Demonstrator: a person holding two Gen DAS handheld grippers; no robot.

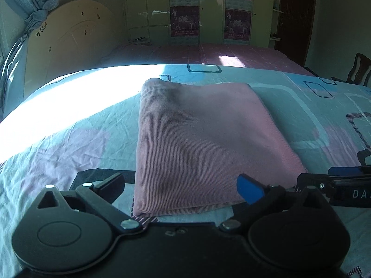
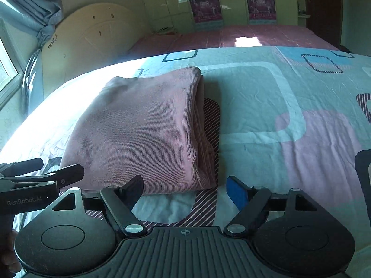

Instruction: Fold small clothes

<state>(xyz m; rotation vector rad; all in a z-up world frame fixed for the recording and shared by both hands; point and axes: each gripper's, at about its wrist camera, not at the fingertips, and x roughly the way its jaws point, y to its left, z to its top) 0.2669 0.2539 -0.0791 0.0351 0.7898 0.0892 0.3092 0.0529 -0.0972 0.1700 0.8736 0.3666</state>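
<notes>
Pink ribbed garment (image 1: 204, 139) lay folded into a thick, roughly square packet on the bed (image 1: 69, 143), near the edge closest to the person, well short of the sunlit strip toward the far side. Layered edges showed along the packet's right side in the right wrist view; top face smooth, with a few dark smudges or shadows.

Left gripper (image 1: 183, 188) hung at the packet's near edge, fingers spread wide, nothing between them; the cloth lay just past the tips, no pad pressing on it. Right gripper (image 2: 185, 190) sat at the packet's near right corner, fingers likewise apart and empty, bare bedsheet showing in the gap.

Both grippers stood side by side; each appeared at the margin of the other's view.

Judgement: the last fold looked made and the cloth let go, so the step in hand was the release. Next move likely a tidy of the right side, where the stacked layers looked slightly uneven, or picking up another piece. No other garment was visible on the bed.
</notes>
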